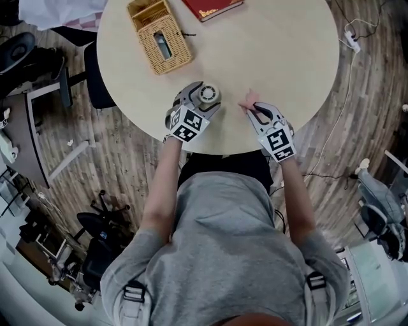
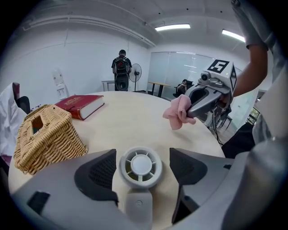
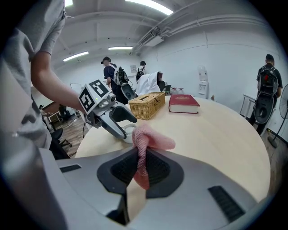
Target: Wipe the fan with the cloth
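Note:
A small white fan [image 1: 208,95] lies flat on the round table [image 1: 287,57] near its front edge. My left gripper [image 1: 203,99] stands open around it; in the left gripper view the fan's round head [image 2: 141,167] sits between the two dark pads [image 2: 96,173] with a gap on each side, its handle pointing back toward the camera. To the right, my right gripper [image 1: 255,112] is shut on a pink cloth [image 1: 248,100]. In the right gripper view the cloth [image 3: 146,139] is pinched between the pads and bunches out ahead of them. The cloth [image 2: 178,112] hangs a little above the tabletop.
A wicker box [image 1: 160,37] with a slot in its top stands at the back left of the table, and a red book [image 1: 210,7] lies behind it. Chairs and cables surround the table. A person with a backpack [image 2: 121,67] stands far off by a floor fan.

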`<state>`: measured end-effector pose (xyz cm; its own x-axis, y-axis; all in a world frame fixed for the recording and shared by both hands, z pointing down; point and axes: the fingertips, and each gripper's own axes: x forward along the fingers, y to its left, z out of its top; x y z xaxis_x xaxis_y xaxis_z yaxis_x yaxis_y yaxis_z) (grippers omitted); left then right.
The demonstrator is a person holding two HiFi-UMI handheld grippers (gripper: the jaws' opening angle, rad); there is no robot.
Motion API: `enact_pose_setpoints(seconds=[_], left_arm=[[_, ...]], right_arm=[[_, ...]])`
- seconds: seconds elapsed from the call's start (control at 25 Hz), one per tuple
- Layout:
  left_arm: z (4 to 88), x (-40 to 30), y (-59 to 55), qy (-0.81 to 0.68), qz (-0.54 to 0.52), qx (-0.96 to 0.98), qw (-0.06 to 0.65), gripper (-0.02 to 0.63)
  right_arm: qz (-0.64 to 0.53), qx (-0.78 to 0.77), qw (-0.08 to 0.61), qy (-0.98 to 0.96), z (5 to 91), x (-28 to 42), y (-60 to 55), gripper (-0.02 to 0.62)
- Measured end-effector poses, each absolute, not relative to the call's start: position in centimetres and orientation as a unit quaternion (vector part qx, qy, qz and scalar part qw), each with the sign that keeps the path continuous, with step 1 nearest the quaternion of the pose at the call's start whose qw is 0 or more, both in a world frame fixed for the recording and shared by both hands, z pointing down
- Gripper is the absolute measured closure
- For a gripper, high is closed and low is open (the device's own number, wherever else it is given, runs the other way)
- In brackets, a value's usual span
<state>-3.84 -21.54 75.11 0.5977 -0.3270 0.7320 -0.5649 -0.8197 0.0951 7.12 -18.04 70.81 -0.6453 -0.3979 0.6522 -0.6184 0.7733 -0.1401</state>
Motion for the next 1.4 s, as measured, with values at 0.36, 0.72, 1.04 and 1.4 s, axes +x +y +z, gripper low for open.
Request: enact_pose_setpoints(seconds=[0.36, 0.72, 1.04, 1.4], left_arm=[[77.8, -3.1, -21.8, -0.228, 0.407, 0.874, 0.137, 0.241], [79.0, -2.8, -22.0, -0.227, 0.416, 0.870, 0.134, 0.241], [79.3, -2.6, -22.1, -0.226, 0.418, 0.870, 0.133, 0.238], [79.4, -2.4, -22.5, -0.232, 0.398, 0.873, 0.157, 0.238]], right_arm=[[0.187, 0.295, 0.316, -0.882, 71.6, 8.5, -18.3, 0.554], [0.191, 0.295, 0.318, -0.881, 72.0, 8.8, -18.4, 0.554], [0.194, 0.295, 0.322, -0.878, 72.1, 9.1, -18.4, 0.554], [0.188, 0.293, 0.315, -0.883, 71.5, 8.1, -18.3, 0.554]])
